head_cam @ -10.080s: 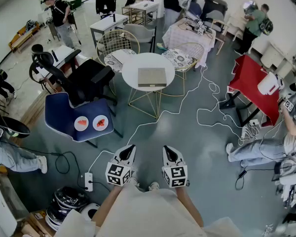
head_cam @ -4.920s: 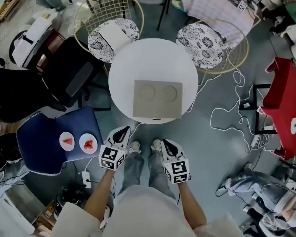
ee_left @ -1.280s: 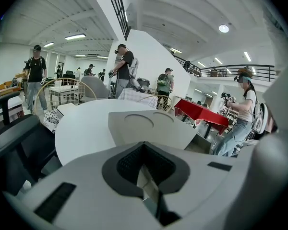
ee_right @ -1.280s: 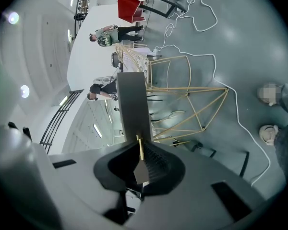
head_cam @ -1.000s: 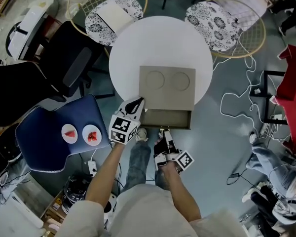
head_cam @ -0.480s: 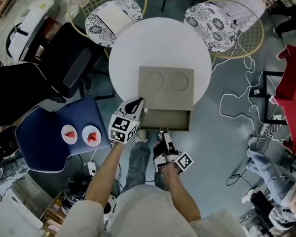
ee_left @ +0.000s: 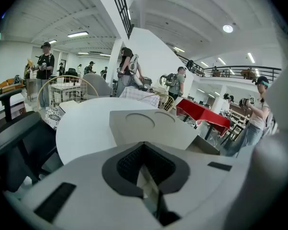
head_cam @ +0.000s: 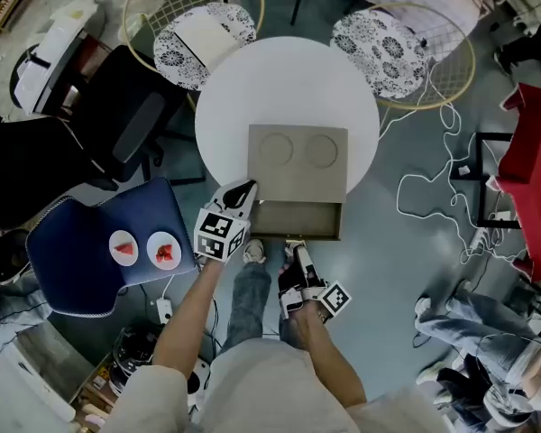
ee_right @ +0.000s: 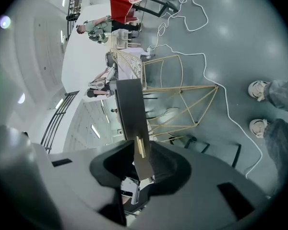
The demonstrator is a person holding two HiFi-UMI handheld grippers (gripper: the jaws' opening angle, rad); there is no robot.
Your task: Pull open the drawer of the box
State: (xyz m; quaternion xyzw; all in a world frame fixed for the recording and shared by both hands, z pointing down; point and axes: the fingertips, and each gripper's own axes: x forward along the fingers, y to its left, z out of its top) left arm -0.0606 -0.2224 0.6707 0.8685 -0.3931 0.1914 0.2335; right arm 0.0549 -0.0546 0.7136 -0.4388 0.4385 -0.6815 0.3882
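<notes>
A flat beige box [head_cam: 298, 156] with two round dents in its lid lies at the near edge of the round white table [head_cam: 252, 88]. Its drawer [head_cam: 298, 216] stands pulled out toward me. My left gripper [head_cam: 243, 190] is at the box's near left corner; in the left gripper view its jaws [ee_left: 145, 176] are shut on a thin beige edge of the box [ee_left: 149, 126]. My right gripper [head_cam: 297, 246] sits just below the drawer front. Its jaws [ee_right: 141, 162] have just been opening, and the small gold handle [ee_right: 140, 147] stands between them with the pads clear of it.
A navy chair [head_cam: 81, 260] with two plates of red food stands at the left, beside a black office chair [head_cam: 108, 133]. Two wire chairs [head_cam: 379, 52] stand behind the table. Cables [head_cam: 433, 197] trail over the floor at the right, near a red table [head_cam: 532, 170].
Since five seconds ago the drawer has come out of the box and both grippers have gone up to it. Over the last second neither hand has shifted noticeably.
</notes>
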